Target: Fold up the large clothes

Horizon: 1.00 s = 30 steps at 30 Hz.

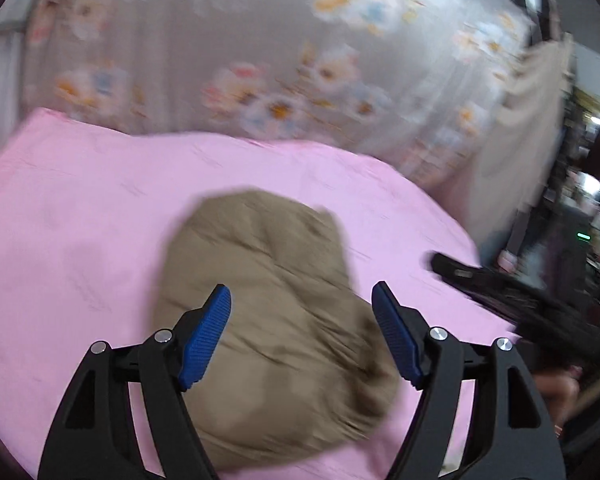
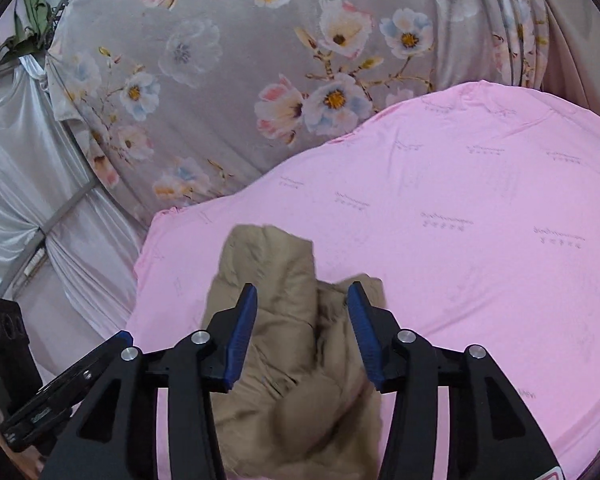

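Here both the left claw [image 1: 301, 300] and right claw [image 2: 302, 300] hang spread wide, empty, above the tan garment [image 1: 268, 320] on pink sheet [image 1: 80, 220]

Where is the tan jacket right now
The tan jacket lies bunched on the pink sheet, near its front edge, below the flowered curtain. In both wrist views it sits directly ahead of the open left tongs and right tongs.

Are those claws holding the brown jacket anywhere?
No. Both the left claw and right claw are open above the brown jacket, gripping nothing.
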Each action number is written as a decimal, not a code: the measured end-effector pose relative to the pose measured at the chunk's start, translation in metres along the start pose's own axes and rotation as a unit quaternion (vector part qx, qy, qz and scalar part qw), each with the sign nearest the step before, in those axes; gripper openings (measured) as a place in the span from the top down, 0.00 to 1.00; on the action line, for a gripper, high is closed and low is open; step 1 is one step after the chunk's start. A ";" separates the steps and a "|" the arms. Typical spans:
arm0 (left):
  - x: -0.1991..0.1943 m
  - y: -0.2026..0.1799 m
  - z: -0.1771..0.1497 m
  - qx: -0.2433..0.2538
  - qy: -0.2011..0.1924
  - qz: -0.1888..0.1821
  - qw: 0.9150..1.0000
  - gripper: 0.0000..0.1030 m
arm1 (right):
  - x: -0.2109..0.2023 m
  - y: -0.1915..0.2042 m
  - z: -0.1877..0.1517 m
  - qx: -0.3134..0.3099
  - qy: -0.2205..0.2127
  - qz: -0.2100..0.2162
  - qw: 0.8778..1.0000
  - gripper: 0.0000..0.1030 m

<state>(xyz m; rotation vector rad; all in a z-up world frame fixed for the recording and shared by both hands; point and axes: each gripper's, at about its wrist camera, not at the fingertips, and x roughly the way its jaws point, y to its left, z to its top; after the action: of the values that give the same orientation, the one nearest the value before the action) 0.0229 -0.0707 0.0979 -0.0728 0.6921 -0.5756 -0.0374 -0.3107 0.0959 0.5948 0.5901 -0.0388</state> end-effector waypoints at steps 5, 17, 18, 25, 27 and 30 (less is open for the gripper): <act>0.034 0.061 0.041 -0.050 0.015 0.104 0.993 0.32 | 0.043 0.021 0.036 0.071 0.029 0.015 0.997 0.37; 0.133 0.094 0.047 -0.076 0.116 0.094 0.986 0.32 | 0.142 -0.011 0.000 0.136 0.169 -0.045 0.975 0.48; 0.143 0.089 0.045 -0.073 0.126 0.090 0.985 0.32 | 0.145 -0.008 -0.002 0.118 0.165 -0.056 0.978 0.72; 0.191 0.064 0.033 -0.049 0.157 0.097 0.982 0.32 | 0.116 -0.036 -0.035 0.087 0.066 -0.092 0.990 0.87; 0.206 0.059 0.023 -0.046 0.163 0.103 0.980 0.30 | 0.121 -0.053 -0.047 0.083 0.065 -0.110 0.988 0.87; 0.223 0.054 0.011 -0.038 0.169 0.106 0.979 0.30 | 0.130 -0.075 -0.058 0.094 0.071 -0.111 0.987 0.85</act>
<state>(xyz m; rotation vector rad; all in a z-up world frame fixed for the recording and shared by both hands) 0.1940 -0.1432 -0.0370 0.0284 1.0387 -0.3578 0.0266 -0.3246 -0.0514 0.7171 0.7951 -0.2656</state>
